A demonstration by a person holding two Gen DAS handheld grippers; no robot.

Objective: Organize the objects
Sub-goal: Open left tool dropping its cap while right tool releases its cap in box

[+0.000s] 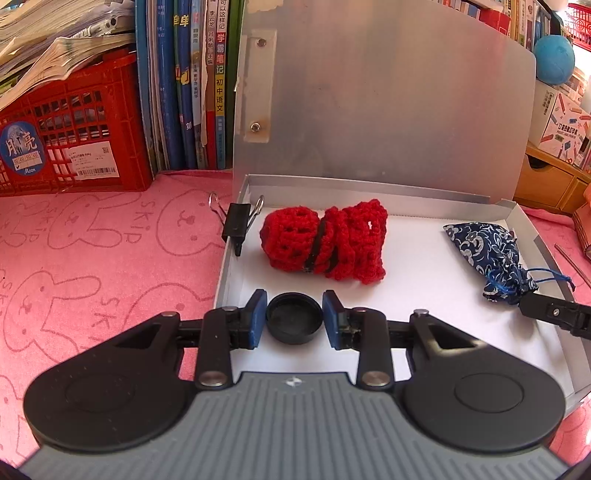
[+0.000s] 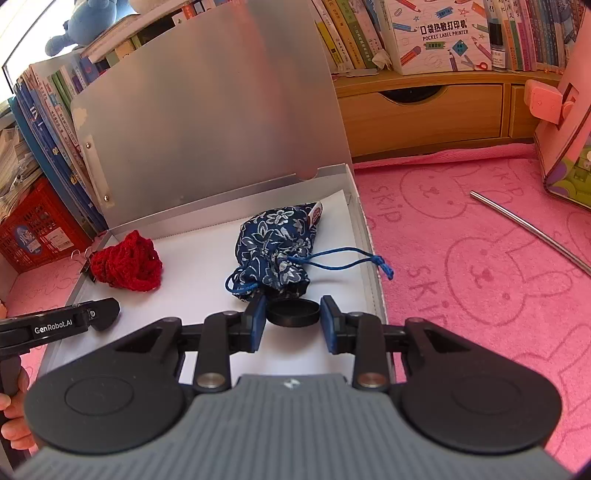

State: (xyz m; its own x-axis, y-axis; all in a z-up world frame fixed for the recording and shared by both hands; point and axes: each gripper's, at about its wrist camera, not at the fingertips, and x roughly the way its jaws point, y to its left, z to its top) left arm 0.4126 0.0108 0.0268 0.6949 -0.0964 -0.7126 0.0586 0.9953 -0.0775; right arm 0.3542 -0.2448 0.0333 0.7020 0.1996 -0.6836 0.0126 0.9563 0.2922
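Observation:
An open metal box [image 1: 373, 186] [image 2: 364, 221] with a raised lid lies on the pink cloth. Inside it lie a red crocheted bundle [image 1: 325, 242] [image 2: 127, 264] and a blue floral drawstring pouch [image 1: 487, 254] [image 2: 275, 245]. My left gripper [image 1: 294, 319] holds a round black cap [image 1: 294, 322] between its blue pads, low over the box's white floor. My right gripper [image 2: 292, 319] holds a second black cap [image 2: 292, 313] between its pads, just in front of the pouch's mouth. A black binder clip [image 1: 236, 221] is clipped on the box's left wall.
A red crate [image 1: 70, 140] and upright books [image 1: 188, 85] stand behind at left. A wooden drawer shelf [image 2: 424, 110] with a label printer box [image 2: 439, 33] stands at back right. A metal rod [image 2: 532, 230] lies on the cloth right of the box.

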